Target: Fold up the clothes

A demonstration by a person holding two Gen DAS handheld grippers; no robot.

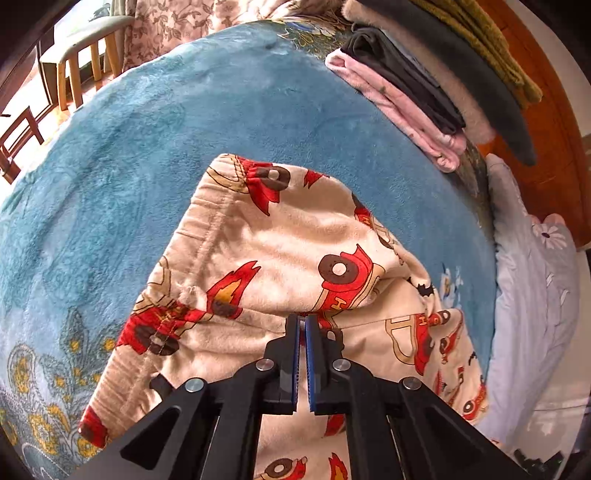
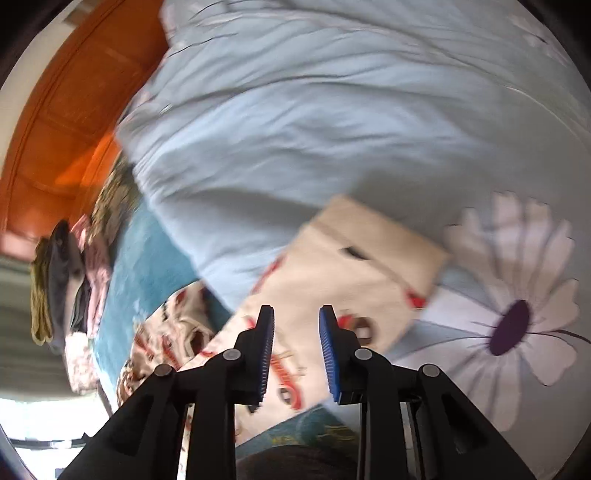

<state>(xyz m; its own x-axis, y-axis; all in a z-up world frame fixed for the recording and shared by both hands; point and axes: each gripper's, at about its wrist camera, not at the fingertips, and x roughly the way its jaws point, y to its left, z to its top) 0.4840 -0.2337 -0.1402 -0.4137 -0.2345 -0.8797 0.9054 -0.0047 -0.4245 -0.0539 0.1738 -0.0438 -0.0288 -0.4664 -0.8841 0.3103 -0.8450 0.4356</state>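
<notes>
Fold in hand: left gripper (image 1: 302,316) jaws closed, pinching patterned fleece trousers (image 1: 288,251); right gripper (image 2: 297,308) jaws parted, empty. Next: regrasp trouser leg (image 2: 354,273).

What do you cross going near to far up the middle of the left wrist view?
left gripper → cream fire-truck print garment → teal fleece blanket → floral curtain

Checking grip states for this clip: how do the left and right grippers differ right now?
The left gripper has its jaws nearly together, pinching a fold of the printed pyjamas; the right gripper has its jaws apart, with nothing between them. The left view is sharp; the right view is blurred. Both have blue pads and point down at the same garment.
</notes>
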